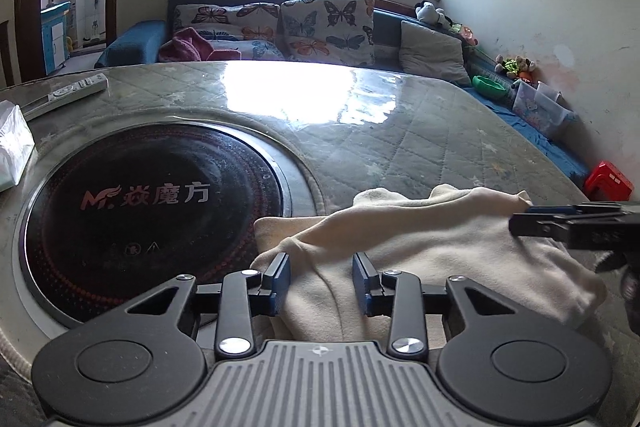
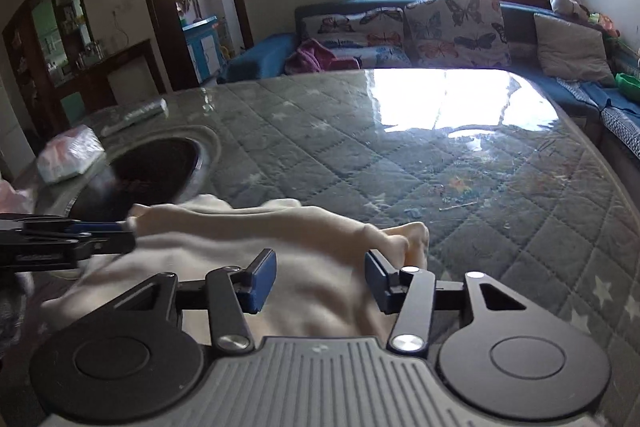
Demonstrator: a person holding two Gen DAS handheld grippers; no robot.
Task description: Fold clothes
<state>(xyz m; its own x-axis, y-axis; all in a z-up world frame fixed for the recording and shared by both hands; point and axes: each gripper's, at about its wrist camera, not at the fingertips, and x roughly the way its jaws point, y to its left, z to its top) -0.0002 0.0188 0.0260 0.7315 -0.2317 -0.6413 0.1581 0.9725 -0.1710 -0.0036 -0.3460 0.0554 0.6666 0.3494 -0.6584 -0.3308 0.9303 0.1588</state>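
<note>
The cream garment (image 1: pixel 420 247) lies bunched on the quilted table (image 1: pixel 400 147), with one flap doubled over another and rumpled ridges along its far edge. That fits either a fold partly made or a heap waiting to be laid flat; the pictures do not settle which.

The left gripper (image 1: pixel 321 283) hangs low over the cloth, fingers apart, nothing between them. In its view the garment fills the field from 12 to 3 o'clock and runs straight under the gap, and the black cooktop (image 1: pixel 152 203) sits at 10 o'clock with the cloth's left edge lapping its rim. The right gripper (image 2: pixel 320 281) is also spread and empty. The cloth lies under it and off to 10 o'clock, and a knotted corner pokes out at 1 o'clock just past its right finger. Each tool shows in the other's view, side-on at the cloth's edge.

Judged from this, whichever hold comes next goes best if each gripper bites a single layer at an edge or corner, not a ridge in the middle, since a mid-cloth pinch would gather two plies and drag the pile askew. Both should close at matching points so the cloth lifts level, then move together with the fabric taut between them. The fleece looks soft and thick, so a deep bite should hold. The glossy table cover may let the cloth slide, so lifting is safer than dragging. Keep the cloth off the cooktop
</note>
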